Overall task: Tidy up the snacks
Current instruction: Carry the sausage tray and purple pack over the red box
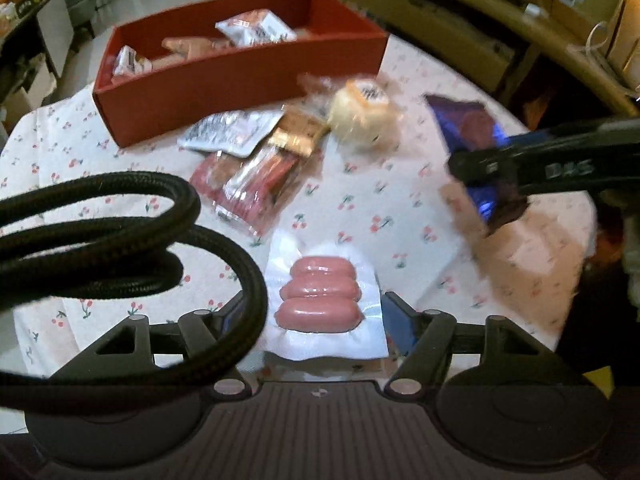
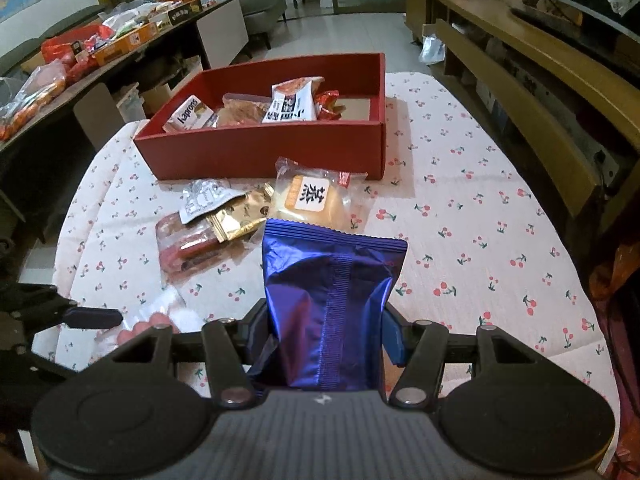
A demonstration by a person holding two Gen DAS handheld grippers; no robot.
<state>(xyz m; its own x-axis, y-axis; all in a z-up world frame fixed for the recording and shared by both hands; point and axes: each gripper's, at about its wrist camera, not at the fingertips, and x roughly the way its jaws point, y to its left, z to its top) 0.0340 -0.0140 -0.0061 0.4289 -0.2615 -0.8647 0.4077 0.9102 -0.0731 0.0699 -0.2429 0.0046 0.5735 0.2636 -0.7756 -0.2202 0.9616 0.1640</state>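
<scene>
Left wrist view first: the left tool (image 1: 320,312) has its jaws apart on either side of a clear vacuum pack of three sausages (image 1: 320,298), which lies flat on the cherry-print cloth of the desk (image 1: 400,216); whether the pads already touch the pack I cannot tell. A black braided cable (image 1: 132,236) loops across the left of that view. Further in, a loose heap waits on the cloth just in front of the red box (image 2: 260,152): a red sausage-stick pack (image 2: 180,250), a silver sachet (image 2: 202,198), a gold wrapper (image 2: 240,220) and a pale round cake in clear film (image 2: 312,200), overlapping one another. Inside the box several packets already lie, among them a white one with dark lettering (image 2: 292,98), so I judge the sorting is partly done. To the right, the right tool (image 2: 326,328) is clamped on a shiny purple foil pouch (image 2: 328,300), held upright off the cloth and short of the box. Left to do, as I read it: the pouch, the sausages and the whole heap must go in.
</scene>
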